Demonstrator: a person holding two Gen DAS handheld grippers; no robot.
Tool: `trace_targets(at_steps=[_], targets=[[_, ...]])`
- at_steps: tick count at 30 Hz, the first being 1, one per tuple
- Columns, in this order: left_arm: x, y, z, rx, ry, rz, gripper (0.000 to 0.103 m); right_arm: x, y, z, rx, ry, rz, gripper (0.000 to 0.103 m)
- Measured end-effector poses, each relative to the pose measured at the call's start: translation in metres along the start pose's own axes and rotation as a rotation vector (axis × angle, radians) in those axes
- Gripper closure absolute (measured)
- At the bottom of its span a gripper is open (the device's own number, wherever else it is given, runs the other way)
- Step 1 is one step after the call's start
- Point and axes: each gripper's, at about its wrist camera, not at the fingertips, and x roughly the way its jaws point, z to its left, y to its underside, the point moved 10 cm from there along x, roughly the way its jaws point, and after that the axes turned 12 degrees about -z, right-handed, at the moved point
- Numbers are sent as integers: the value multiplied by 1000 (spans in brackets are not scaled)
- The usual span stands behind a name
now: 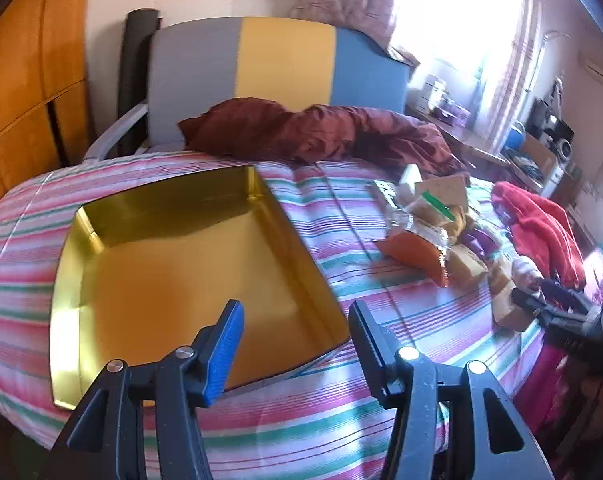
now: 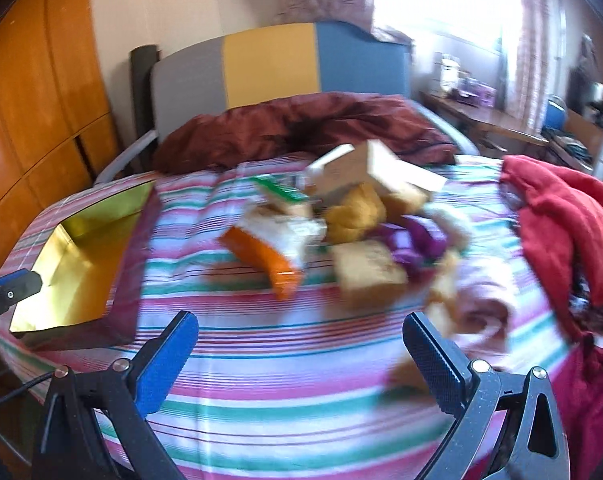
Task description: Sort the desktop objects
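Note:
An empty gold tin box (image 1: 173, 264) lies open on the striped bedspread; it also shows at the left of the right wrist view (image 2: 81, 264). A pile of snack packets and small boxes (image 2: 341, 224) lies on the bed to its right, with an orange-ended packet (image 2: 269, 256) nearest; the pile also shows in the left wrist view (image 1: 433, 228). My left gripper (image 1: 297, 320) is open and empty over the box's near right corner. My right gripper (image 2: 301, 340) is open and empty, in front of the pile. The right wrist view is blurred.
A red cloth (image 2: 561, 220) lies at the bed's right edge. A dark red pillow (image 1: 301, 128) lies before the grey, yellow and blue headboard (image 1: 281, 60). A cluttered desk (image 1: 481, 120) stands at the right, a wooden wardrobe (image 1: 21, 100) at the left.

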Motion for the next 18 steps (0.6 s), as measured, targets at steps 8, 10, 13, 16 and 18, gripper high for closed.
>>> trace_targets(at_steps=[8, 10, 13, 16, 18], targets=[[20, -4, -40, 62, 85, 31, 48, -11, -11, -122, 208, 122, 34, 20], [24, -5, -52, 90, 102, 34, 48, -1, -8, -137, 220, 115, 65, 22], [30, -6, -68, 124, 126, 38, 48, 17, -1, -143, 199, 97, 125, 22], [38, -4, -88, 148, 167, 67, 48, 36, 4, -144, 183, 71, 167, 22], [43, -1, -100, 169, 184, 77, 48, 45, 7, -145, 171, 67, 188, 27]])
